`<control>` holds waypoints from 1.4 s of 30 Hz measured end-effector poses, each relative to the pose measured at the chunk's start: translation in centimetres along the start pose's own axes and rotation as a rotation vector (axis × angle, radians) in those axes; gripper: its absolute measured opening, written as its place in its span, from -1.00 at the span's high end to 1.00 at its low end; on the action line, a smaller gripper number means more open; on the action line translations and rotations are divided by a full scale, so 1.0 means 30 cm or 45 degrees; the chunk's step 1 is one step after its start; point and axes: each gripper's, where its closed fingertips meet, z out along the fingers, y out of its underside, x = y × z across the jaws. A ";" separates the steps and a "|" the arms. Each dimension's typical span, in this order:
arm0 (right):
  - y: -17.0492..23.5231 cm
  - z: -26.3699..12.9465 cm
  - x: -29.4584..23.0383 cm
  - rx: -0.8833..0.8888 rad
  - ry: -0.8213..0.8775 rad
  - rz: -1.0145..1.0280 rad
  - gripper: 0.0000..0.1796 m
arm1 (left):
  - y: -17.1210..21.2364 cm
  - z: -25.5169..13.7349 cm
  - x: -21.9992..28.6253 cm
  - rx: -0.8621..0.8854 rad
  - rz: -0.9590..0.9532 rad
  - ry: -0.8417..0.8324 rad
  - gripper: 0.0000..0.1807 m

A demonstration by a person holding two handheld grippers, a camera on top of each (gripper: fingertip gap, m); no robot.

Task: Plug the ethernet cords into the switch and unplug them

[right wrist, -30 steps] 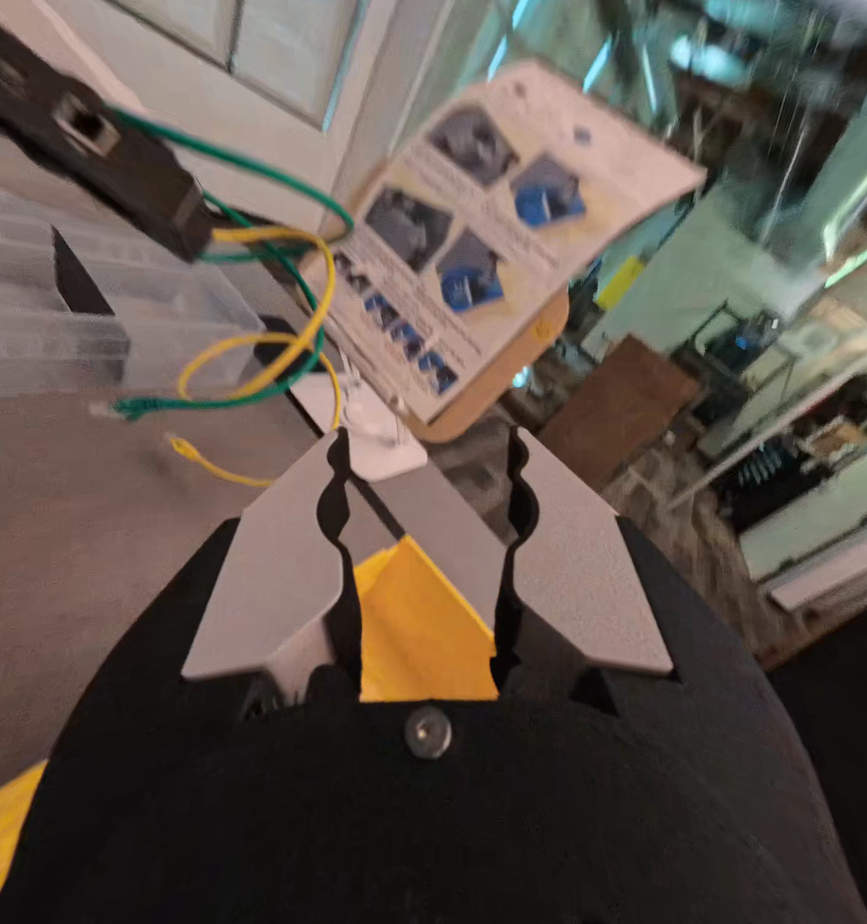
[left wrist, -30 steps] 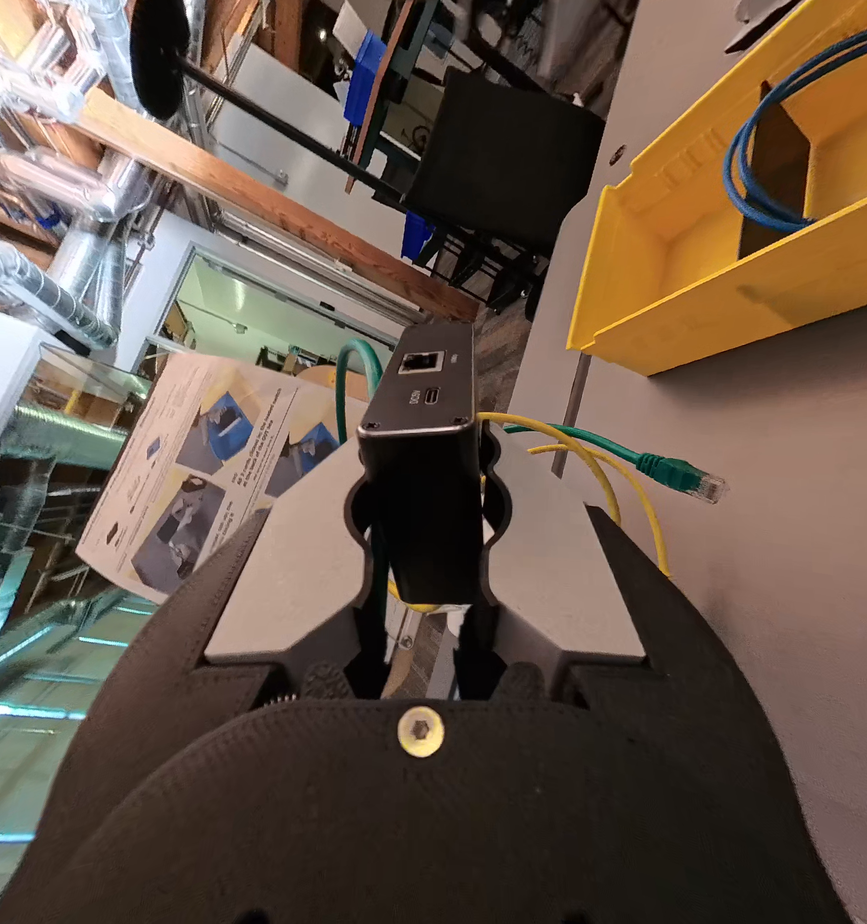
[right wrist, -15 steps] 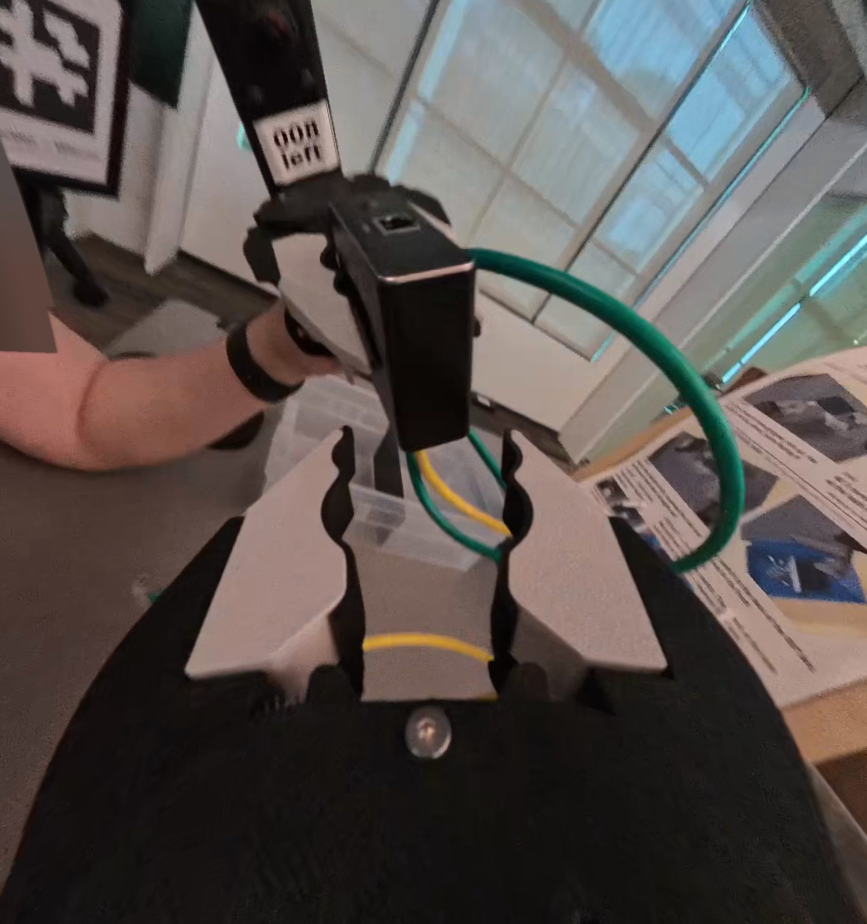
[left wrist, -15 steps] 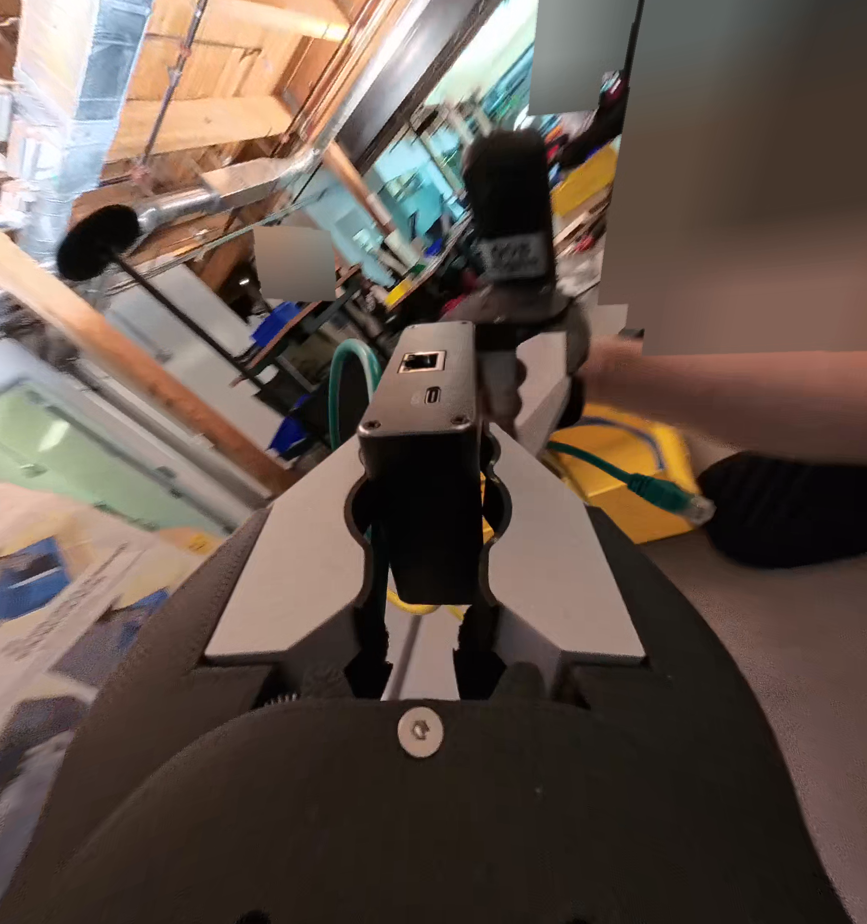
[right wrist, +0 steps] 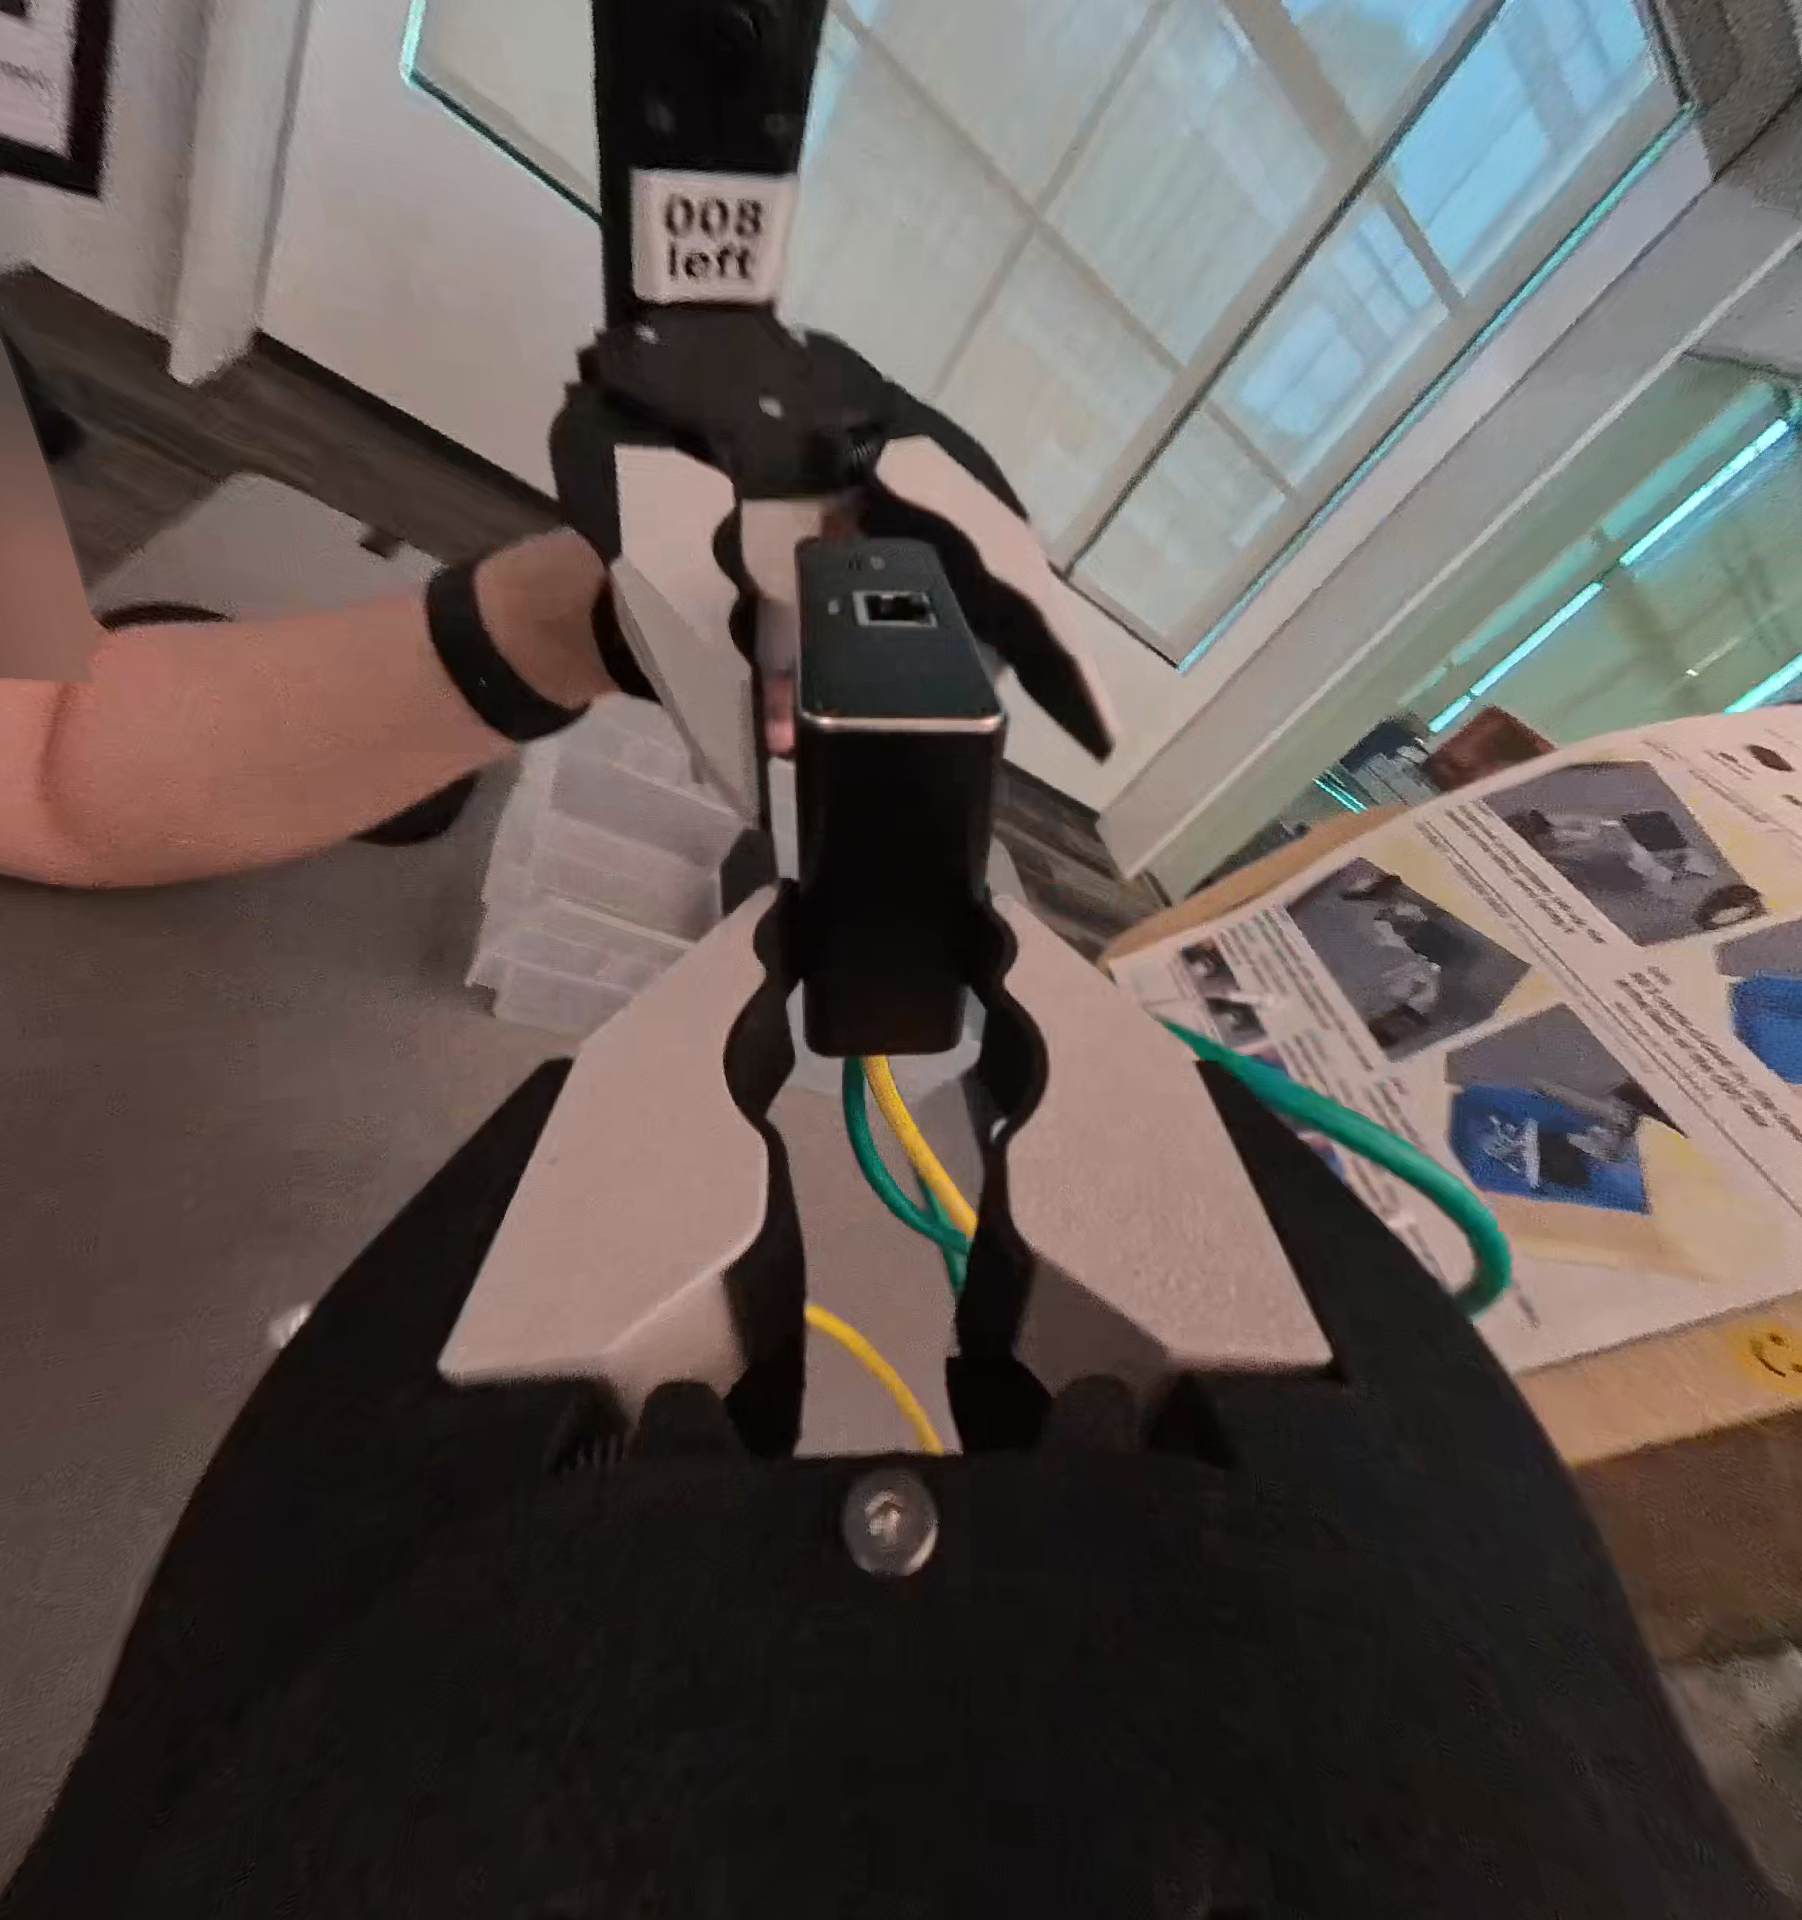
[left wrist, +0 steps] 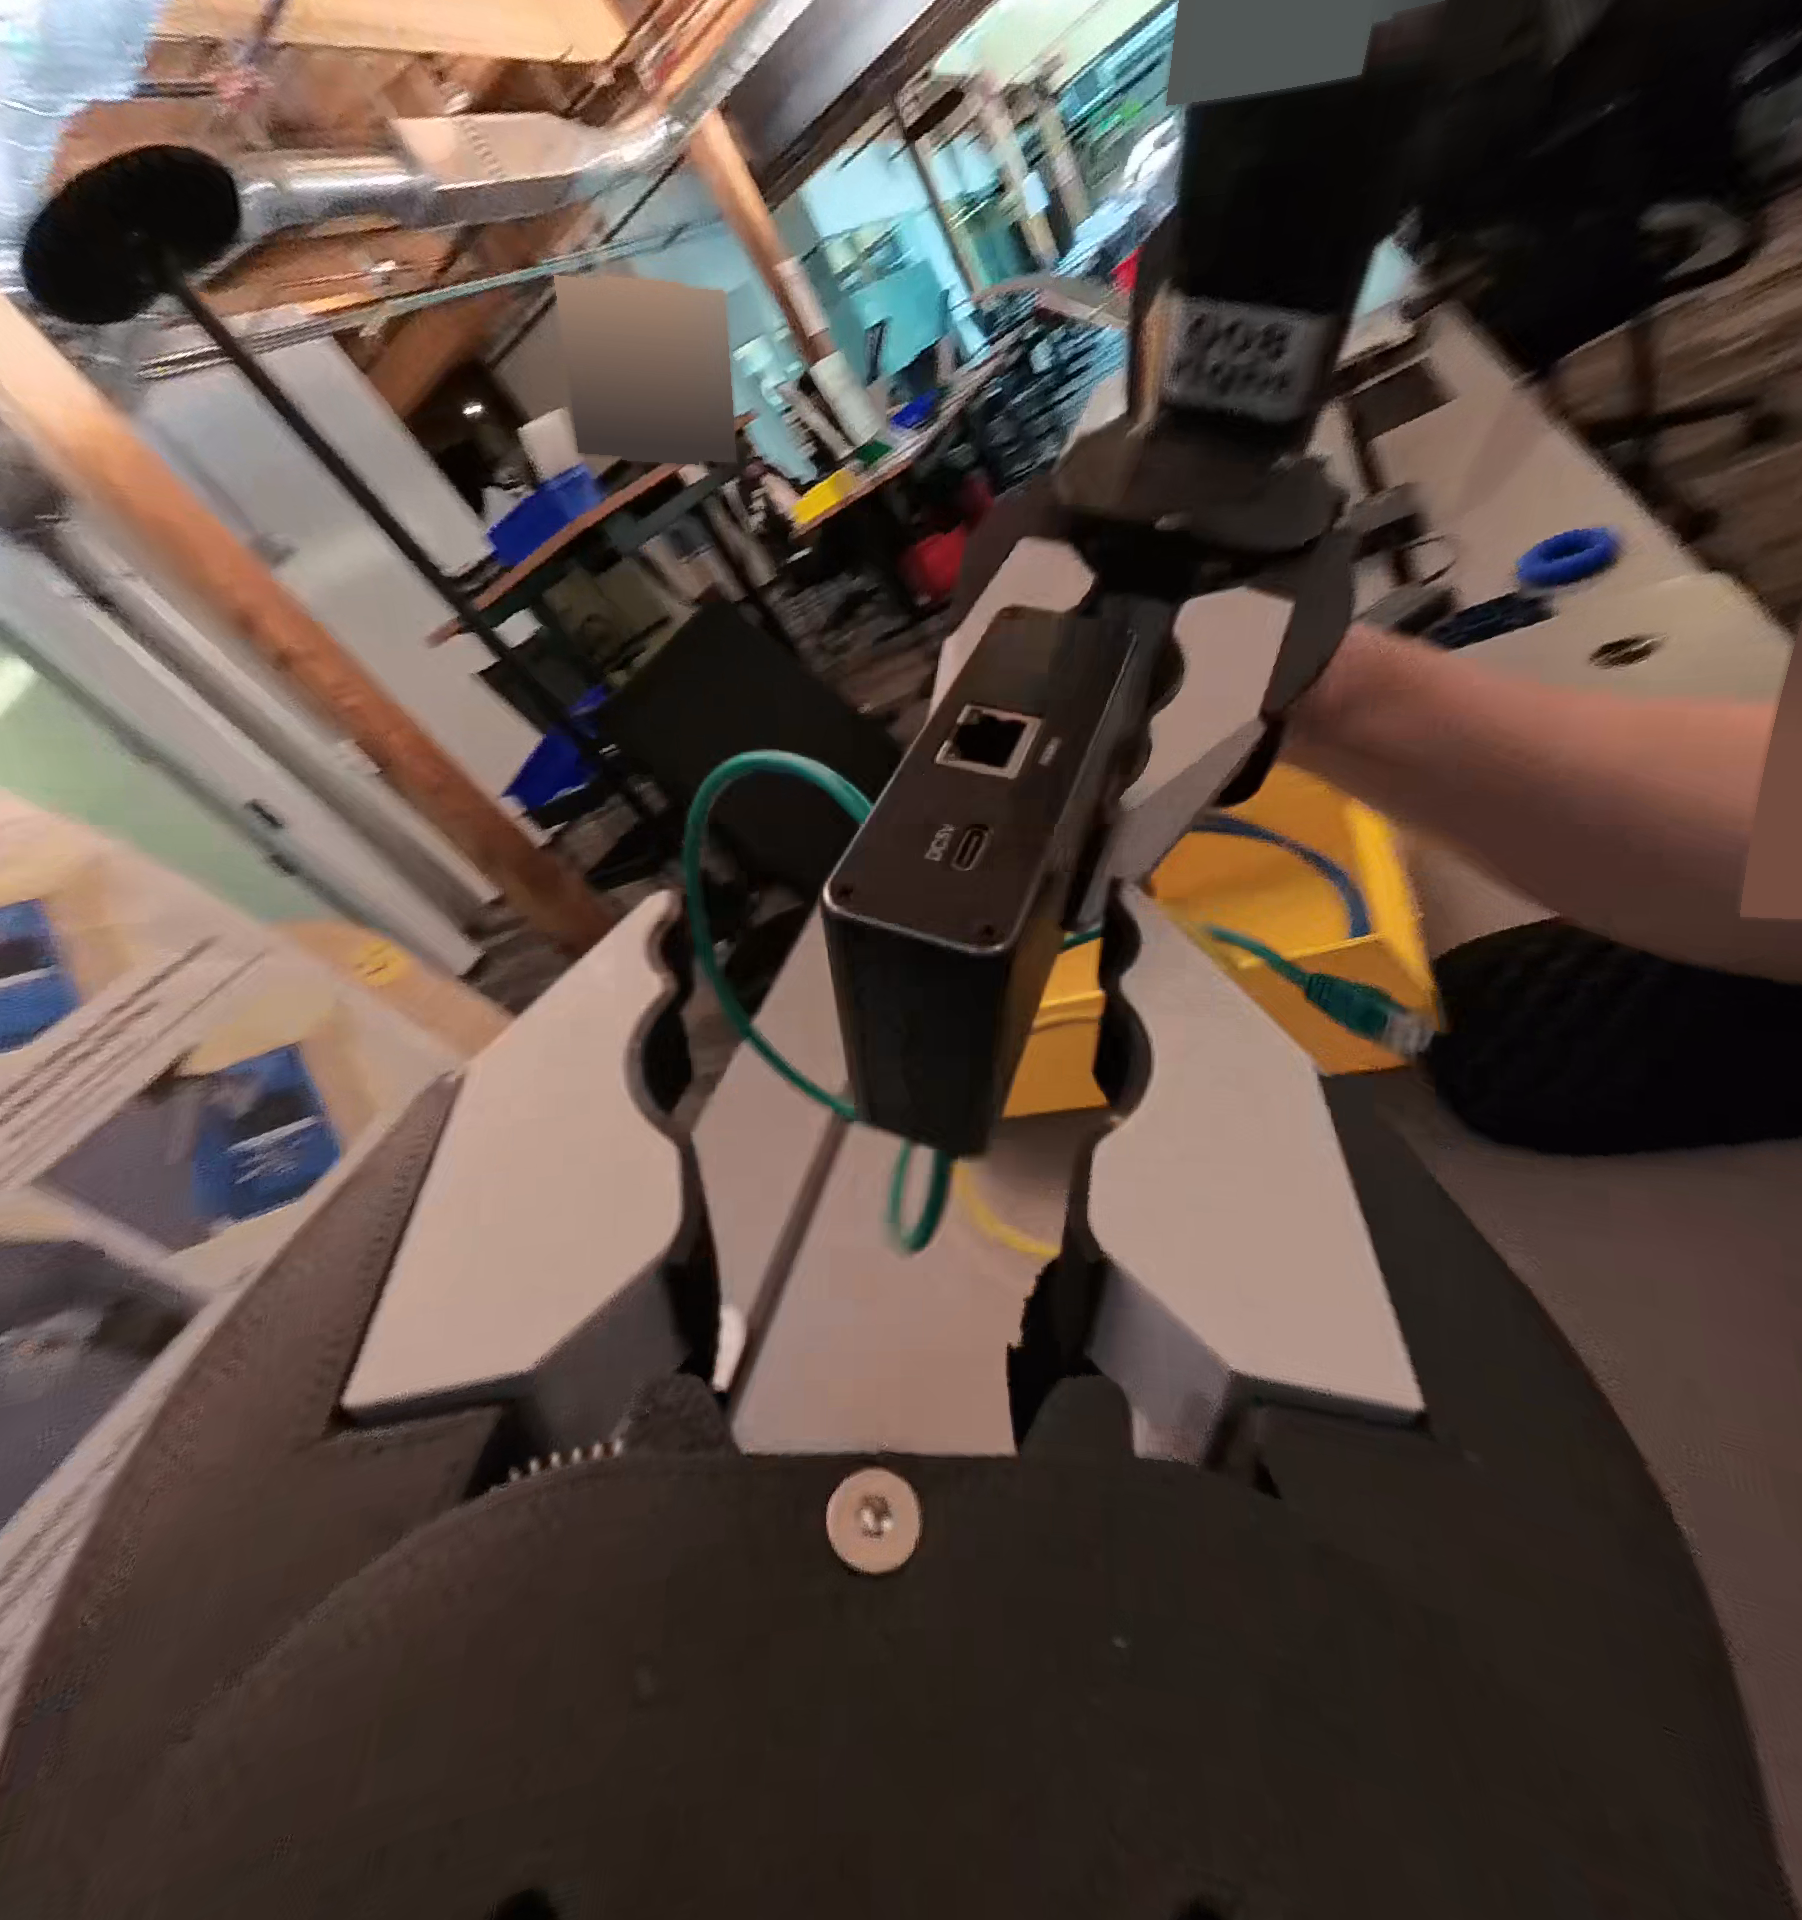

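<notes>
Right hand-held gripper (right wrist: 881, 997) clamps the switch (right wrist: 892, 821) (left's (left wrist: 892, 1049) fingers gape).

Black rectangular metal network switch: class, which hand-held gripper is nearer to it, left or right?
Right. The right hand-held gripper is shut on one end of the black metal switch, touching it. The left hand-held gripper is open, fingers spread either side of the other end.

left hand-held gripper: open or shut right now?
Open: the left hand-held gripper stands wide, gaps either side of the black box-shaped switch, which the right hand-held gripper clamps.
</notes>
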 end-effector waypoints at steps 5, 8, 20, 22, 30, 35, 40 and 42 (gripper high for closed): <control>0.116 -0.016 0.034 -0.407 0.130 -0.119 0.65 | 0.013 -0.045 0.020 -0.118 0.189 -0.042 0.05; 0.162 -0.007 -0.004 -0.579 0.087 -0.215 0.65 | 0.077 0.004 0.054 -0.281 0.334 -0.045 0.11; 0.037 -0.004 0.031 -0.300 0.220 -0.268 0.40 | 0.113 0.022 -0.002 -0.342 0.306 -0.118 0.64; 0.011 -0.024 0.031 -0.145 0.157 -0.128 0.34 | 0.060 -0.011 -0.007 -0.194 0.168 -0.067 0.65; 0.065 -0.003 -0.012 -0.109 -0.032 0.059 0.24 | -0.028 -0.052 -0.001 0.074 -0.064 0.075 0.65; 0.174 0.061 -0.030 -0.321 -0.044 0.055 0.44 | -0.036 -0.015 0.078 0.077 -0.028 0.207 0.65; 0.261 0.055 0.006 -0.508 0.015 -0.010 0.93 | 0.017 0.016 0.075 -0.024 0.114 0.128 0.64; 0.286 0.036 0.029 -0.607 0.071 -0.017 0.94 | 0.046 0.023 0.049 -0.075 0.172 0.045 0.57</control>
